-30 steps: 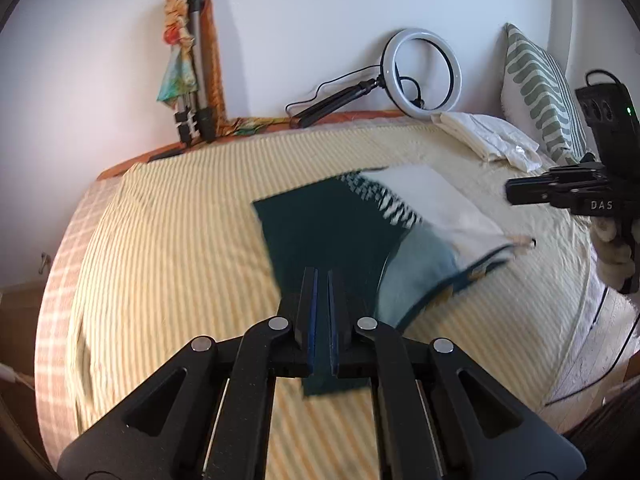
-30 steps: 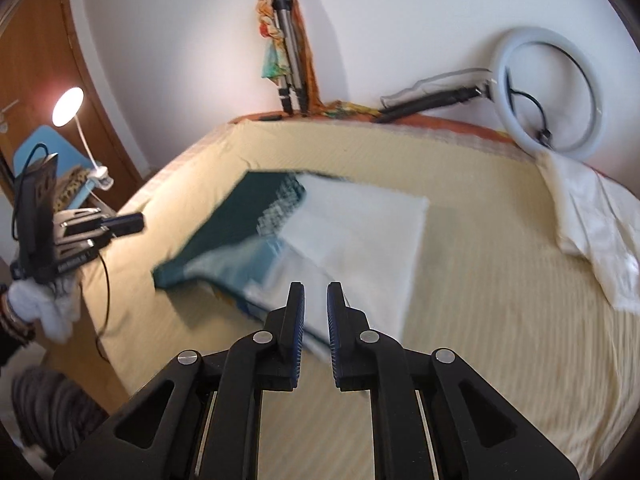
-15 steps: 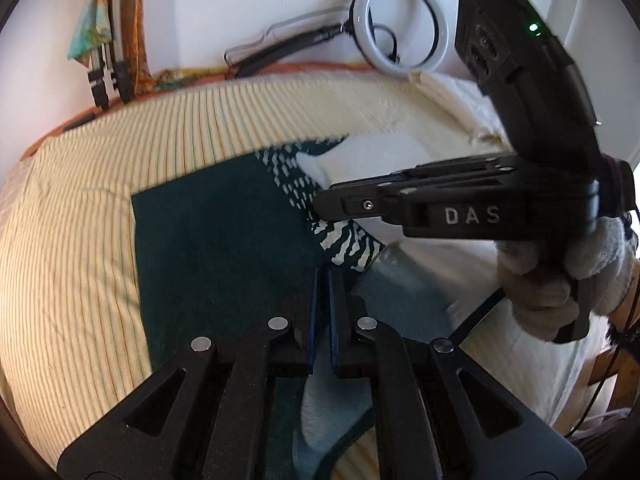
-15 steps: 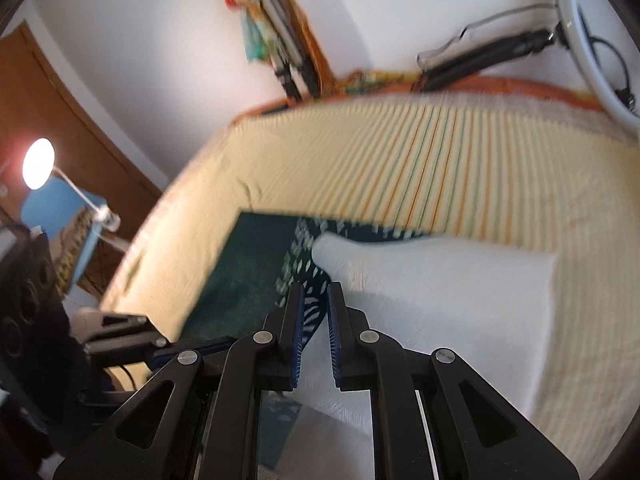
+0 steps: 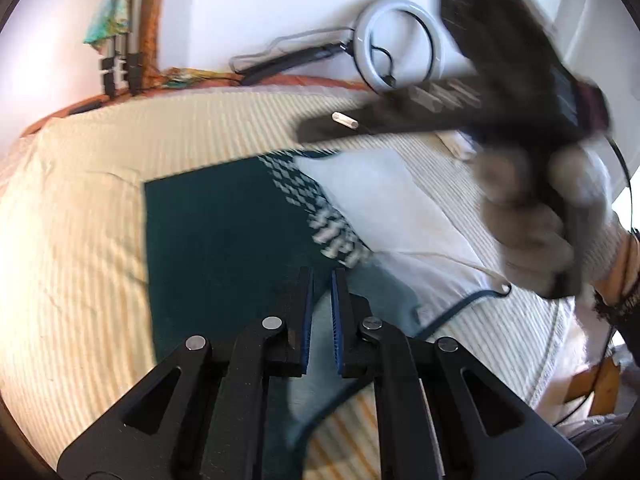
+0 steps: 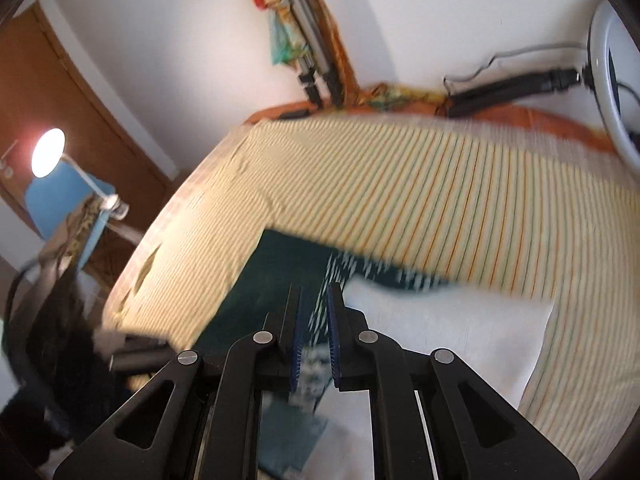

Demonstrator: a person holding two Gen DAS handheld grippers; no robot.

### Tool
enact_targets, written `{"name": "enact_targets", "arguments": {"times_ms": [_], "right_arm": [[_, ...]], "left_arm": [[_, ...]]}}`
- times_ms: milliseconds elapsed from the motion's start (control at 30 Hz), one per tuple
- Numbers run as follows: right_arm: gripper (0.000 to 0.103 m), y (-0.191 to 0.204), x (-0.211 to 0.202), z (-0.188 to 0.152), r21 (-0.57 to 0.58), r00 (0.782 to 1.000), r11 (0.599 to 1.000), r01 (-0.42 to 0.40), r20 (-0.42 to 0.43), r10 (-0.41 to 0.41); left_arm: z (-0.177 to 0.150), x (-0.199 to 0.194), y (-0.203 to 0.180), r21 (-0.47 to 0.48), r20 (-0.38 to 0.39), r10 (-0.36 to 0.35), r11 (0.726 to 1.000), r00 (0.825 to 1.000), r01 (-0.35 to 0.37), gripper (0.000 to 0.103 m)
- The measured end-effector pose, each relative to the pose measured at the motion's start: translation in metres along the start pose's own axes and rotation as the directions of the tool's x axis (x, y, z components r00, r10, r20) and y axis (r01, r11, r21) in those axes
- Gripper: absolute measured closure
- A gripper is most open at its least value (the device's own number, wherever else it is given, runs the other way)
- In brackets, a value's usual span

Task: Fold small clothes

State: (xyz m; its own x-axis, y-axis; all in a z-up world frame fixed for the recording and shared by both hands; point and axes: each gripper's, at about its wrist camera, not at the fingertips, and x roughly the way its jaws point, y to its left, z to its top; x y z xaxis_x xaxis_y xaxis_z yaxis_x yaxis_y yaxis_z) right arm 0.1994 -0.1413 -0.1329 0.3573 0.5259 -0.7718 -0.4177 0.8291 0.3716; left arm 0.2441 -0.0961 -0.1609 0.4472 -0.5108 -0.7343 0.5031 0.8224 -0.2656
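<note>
Both grippers have moved in closer over the cloth since a second ago, and the cloth that hung in the air then now lies flat on the bed [image 5: 80,208].

The left gripper [image 5: 320,280] points down at the near edge of the dark green cloth [image 5: 216,232]. Its jaws are opening a little, with a thin gap between the blue pads [image 5: 307,320]. Pale blue cloth shows through the gap, but the pads do not seem to press on it.

The right gripper [image 6: 314,294] hangs over the same cloth [image 6: 276,272], above the part with the white pattern. Its jaws are released, with a narrow gap and nothing pinched between them. In the left view this gripper [image 5: 312,132] is a big dark blur, held by a hand [image 5: 532,220] in a pale glove.

A white cloth [image 6: 440,332] lies on top of the green one, on its right side. The bed has a yellow striped cover. A ring light [image 5: 400,48] leans on the wall behind the bed. A lamp [image 6: 48,152] glows by the brown door [image 6: 56,80].
</note>
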Motion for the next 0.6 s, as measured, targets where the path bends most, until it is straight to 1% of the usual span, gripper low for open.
{"name": "enact_targets", "arguments": {"times_ms": [67,167,233,267,300,333,367,467,533,567,600], "right_arm": [[0.094,-0.005,0.017,0.008,0.028,1.000,0.999,0.022,-0.023,-0.022],[0.093,-0.021,0.039,0.007,0.076,0.997,0.997,0.034,-0.077,-0.028],[0.093,-0.033,0.049,0.002,0.109,0.994,0.992,0.058,-0.103,-0.047],[0.092,-0.043,0.054,-0.003,0.148,0.994,0.988,0.038,-0.106,-0.022],[0.092,-0.049,0.051,-0.005,0.180,0.997,0.984,0.002,-0.072,0.011],[0.092,-0.056,0.049,-0.008,0.203,0.998,0.979,-0.026,-0.058,0.039],[0.092,-0.058,0.049,-0.008,0.203,0.997,0.978,-0.038,-0.057,0.050],[0.092,-0.054,0.038,-0.003,0.191,0.997,0.982,0.005,-0.079,0.010],[0.090,-0.053,0.017,-0.001,0.176,0.999,0.984,-0.001,-0.043,0.009],[0.084,-0.055,0.002,-0.002,0.166,1.000,0.986,-0.010,-0.018,0.014],[0.073,-0.059,-0.009,-0.004,0.162,1.000,0.987,-0.012,0.000,0.012]], "left_arm": [[-0.002,0.007,-0.005,0.030,-0.021,0.019,0.999,1.000,-0.019,0.097],[-0.008,0.020,-0.005,0.043,-0.062,0.047,0.998,0.997,-0.044,0.097],[-0.012,0.021,-0.003,0.044,-0.056,0.046,0.998,0.997,-0.043,0.096],[-0.014,0.021,-0.004,0.044,-0.058,0.045,0.998,0.997,-0.043,0.096],[-0.014,0.022,-0.004,0.048,-0.056,0.048,0.998,0.997,-0.045,0.096],[-0.015,0.022,-0.005,0.057,-0.054,0.053,0.997,0.997,-0.049,0.095],[-0.015,0.022,-0.006,0.064,-0.052,0.058,0.996,0.997,-0.054,0.095],[-0.016,0.017,-0.005,0.057,-0.058,0.054,0.997,0.997,-0.051,0.095],[-0.017,0.003,0.001,0.024,-0.044,0.055,0.998,0.998,-0.054,0.095],[-0.018,-0.008,0.008,-0.008,-0.029,0.044,0.999,0.999,-0.045,0.091],[-0.017,-0.017,0.016,-0.039,-0.015,0.035,0.999,0.999,-0.036,0.075]]}}
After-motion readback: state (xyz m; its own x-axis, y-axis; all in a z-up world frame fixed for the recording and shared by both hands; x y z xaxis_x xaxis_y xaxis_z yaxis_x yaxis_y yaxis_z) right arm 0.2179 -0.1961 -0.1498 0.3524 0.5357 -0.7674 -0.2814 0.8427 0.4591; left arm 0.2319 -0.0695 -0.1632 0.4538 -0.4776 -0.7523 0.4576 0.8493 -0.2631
